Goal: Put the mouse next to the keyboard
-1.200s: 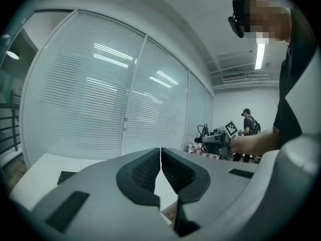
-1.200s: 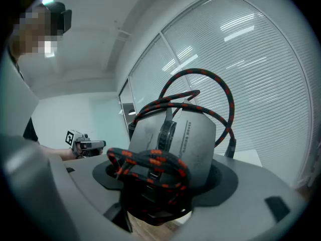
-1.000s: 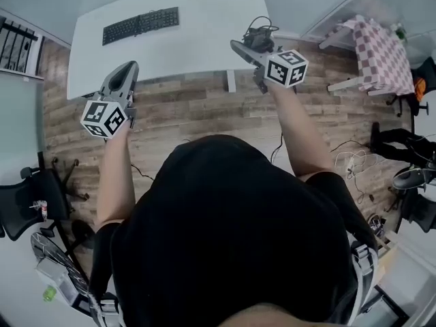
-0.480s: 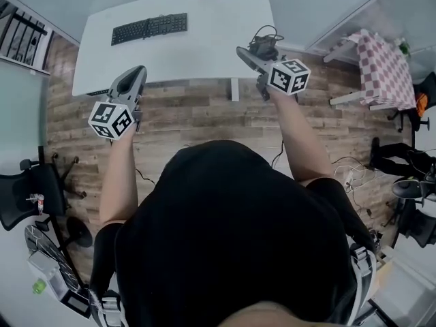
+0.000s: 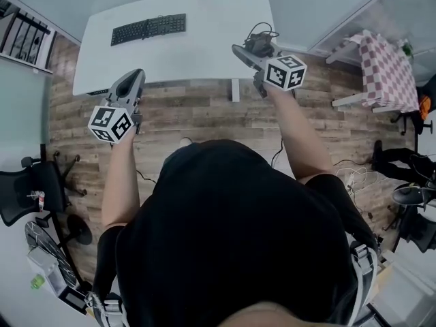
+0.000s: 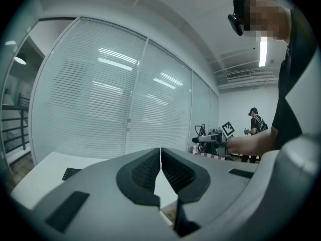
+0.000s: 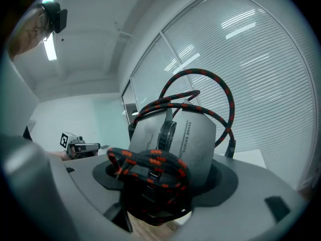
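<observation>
1. Grip: held the wired mouse between the jaws of the right gripper, clenched on its body, with the scroll wheel turned toward the gripper's camera. Carried it in the air over the right end of the white table, well apart from the keyboard at the far left part.
2. Cable: hung in loose loops of black-and-red braided cable, bunched across the jaws and the front of the wired mouse. Could have caught on a jaw at release and pulled the wired mouse out of place, or fallen over the keys.
3. Slip: seemed to be gripped partly over the cable bundle, so probably not a very firm hold. Could have slid out and dropped to the wooden floor if swung fast near the table edge.
4. Left gripper: kept its jaws pressed together on nothing, over the floor just in front of the near left corner of the table. Gave no support to the cable from there, and could have struck the table edge if raised carelessly.
5. Placement: needed a long move to the left. Could have pushed the keyboard if set down too close, or ended too far away to count as beside it.
</observation>
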